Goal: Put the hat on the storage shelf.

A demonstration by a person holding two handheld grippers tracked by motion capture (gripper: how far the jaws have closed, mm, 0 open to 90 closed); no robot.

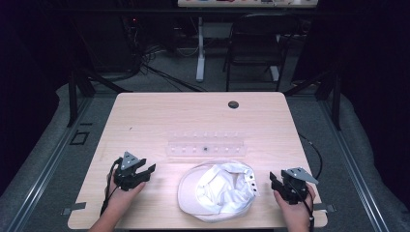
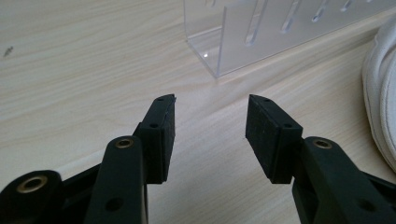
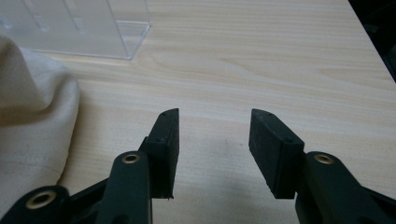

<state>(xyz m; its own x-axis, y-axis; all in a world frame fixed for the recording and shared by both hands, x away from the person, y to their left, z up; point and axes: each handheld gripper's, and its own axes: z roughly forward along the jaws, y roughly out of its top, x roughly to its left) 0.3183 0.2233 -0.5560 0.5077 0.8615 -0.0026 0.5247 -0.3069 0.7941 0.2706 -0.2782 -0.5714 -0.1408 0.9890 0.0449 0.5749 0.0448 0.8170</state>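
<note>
On the left side of the desk (image 1: pixel 145 121), I have my left claw (image 1: pixel 145 170) low over the wood near the front edge, held in a hand that comes in from the bottom of the high view. Its jaws stand apart with bare wood between them, released and gripping nothing. Through the left gripper view I look along those jaws at the near corner of a clear acrylic rack (image 2: pixel 261 37), which stands a little ahead of them, and at the stitched white edge of the cap (image 2: pixel 380 98) off to the side.

Moving toward the middle, the clear acrylic rack (image 1: pixel 205 146) lies across the desk as a long low piece with a row of slots, and one small dark spot sits near its centre. Just in front of it the white cap (image 1: pixel 215 191) rests upside down near the front edge, its crumpled lining facing up and its strap with small holes toward my right. Cap and rack look close, perhaps touching; I cannot tell.

Further right, my right claw (image 1: pixel 279 183) hovers near the cap's side, well apart from the left one. Its jaws are likewise spread and empty. The right gripper view shows the cap's cloth (image 3: pixel 32 121) beside one jaw and the rack's corner (image 3: pixel 93 28) beyond.
</note>
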